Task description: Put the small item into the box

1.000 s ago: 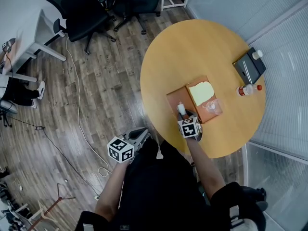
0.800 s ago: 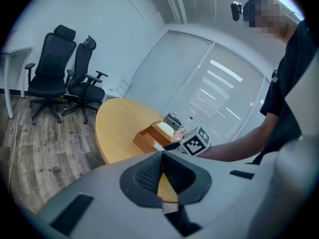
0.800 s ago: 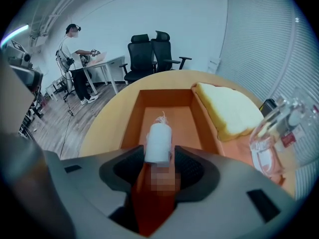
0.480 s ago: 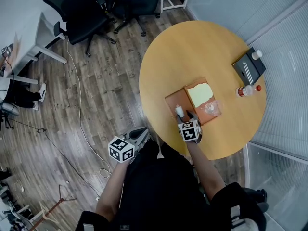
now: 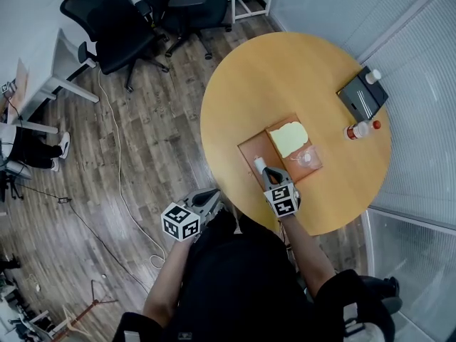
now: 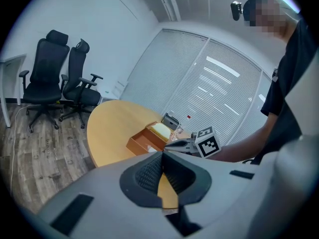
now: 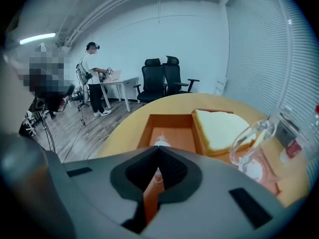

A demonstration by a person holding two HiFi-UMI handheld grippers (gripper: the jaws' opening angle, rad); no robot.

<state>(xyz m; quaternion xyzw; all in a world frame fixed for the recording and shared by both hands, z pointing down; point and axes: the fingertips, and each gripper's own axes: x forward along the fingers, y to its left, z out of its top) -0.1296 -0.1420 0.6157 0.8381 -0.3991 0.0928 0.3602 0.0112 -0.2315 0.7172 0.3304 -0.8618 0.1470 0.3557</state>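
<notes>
My right gripper has backed off, jaws together, empty; the small item now lies in the box. Left gripper closed too.

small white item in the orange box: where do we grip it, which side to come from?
Grip the small white item across its middle, coming down from above. It sits low on the floor of the orange box, walled around, so a sideways approach would likely hit a wall. The right gripper, shut and empty, is nearest.
</notes>
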